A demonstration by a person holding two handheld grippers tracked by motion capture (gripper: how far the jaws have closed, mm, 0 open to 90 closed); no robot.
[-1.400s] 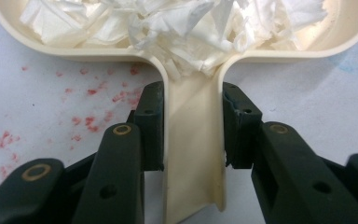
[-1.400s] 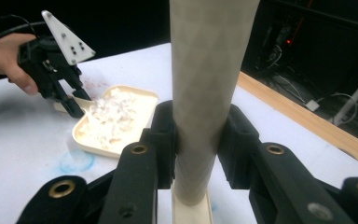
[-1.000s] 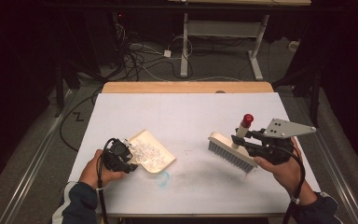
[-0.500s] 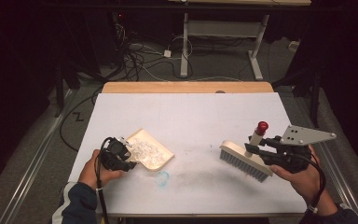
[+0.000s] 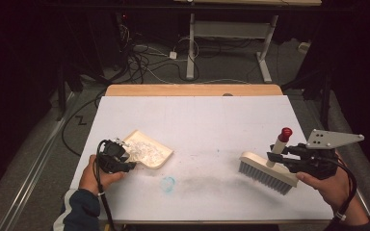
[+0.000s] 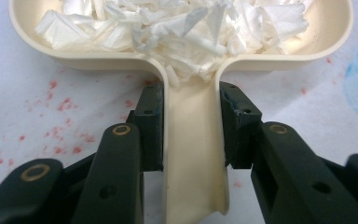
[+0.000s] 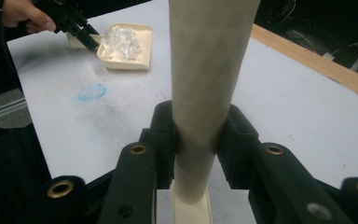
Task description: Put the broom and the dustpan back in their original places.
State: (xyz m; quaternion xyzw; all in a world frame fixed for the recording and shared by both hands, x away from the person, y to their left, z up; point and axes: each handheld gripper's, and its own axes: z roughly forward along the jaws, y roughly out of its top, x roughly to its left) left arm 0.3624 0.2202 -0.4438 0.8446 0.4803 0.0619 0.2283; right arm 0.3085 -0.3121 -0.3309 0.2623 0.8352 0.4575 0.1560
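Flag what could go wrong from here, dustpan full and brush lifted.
1. The dustpan is heaped with paper scraps up to its open lip; a tilt by the left gripper could spill them onto the table.
2. The right gripper pinches only the brush by its round handle, so the head may swing or slip.

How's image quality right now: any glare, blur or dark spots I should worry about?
High view: table evenly lit, surroundings nearly black, brush sharp. Left gripper view: dustpan handle crisp, paper scraps bright, slightly washed out. Right gripper view: the brush handle close to the lens looks soft, the far table clearer.
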